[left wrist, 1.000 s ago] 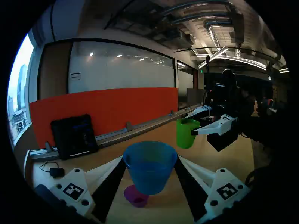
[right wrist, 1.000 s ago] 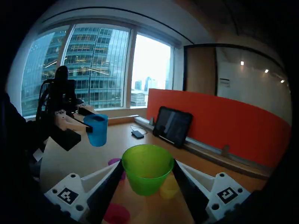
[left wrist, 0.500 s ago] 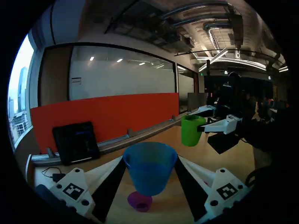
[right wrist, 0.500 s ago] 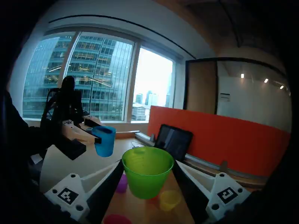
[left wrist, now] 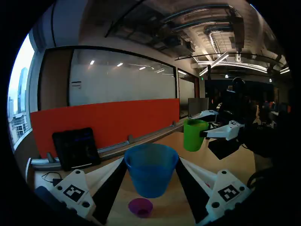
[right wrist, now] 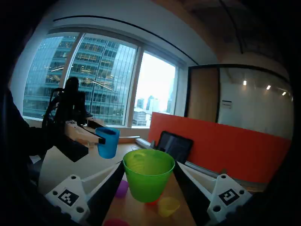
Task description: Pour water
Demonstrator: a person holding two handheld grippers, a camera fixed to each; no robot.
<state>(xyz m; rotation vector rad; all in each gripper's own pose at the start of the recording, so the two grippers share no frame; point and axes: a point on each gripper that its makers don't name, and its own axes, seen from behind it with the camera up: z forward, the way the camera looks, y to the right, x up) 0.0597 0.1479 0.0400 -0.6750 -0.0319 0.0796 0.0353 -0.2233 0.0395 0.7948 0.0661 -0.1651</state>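
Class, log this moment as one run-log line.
left gripper: holds blue cup upright | right gripper: holds green cup upright | pour: not started

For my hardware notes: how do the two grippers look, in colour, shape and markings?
The left gripper and right gripper look alike: two long white fingers with black inner faces, widening to the base. Each finger base carries a square black-and-white marker and small round holes. Seen farther off, the body behind is black, with dark cables above.
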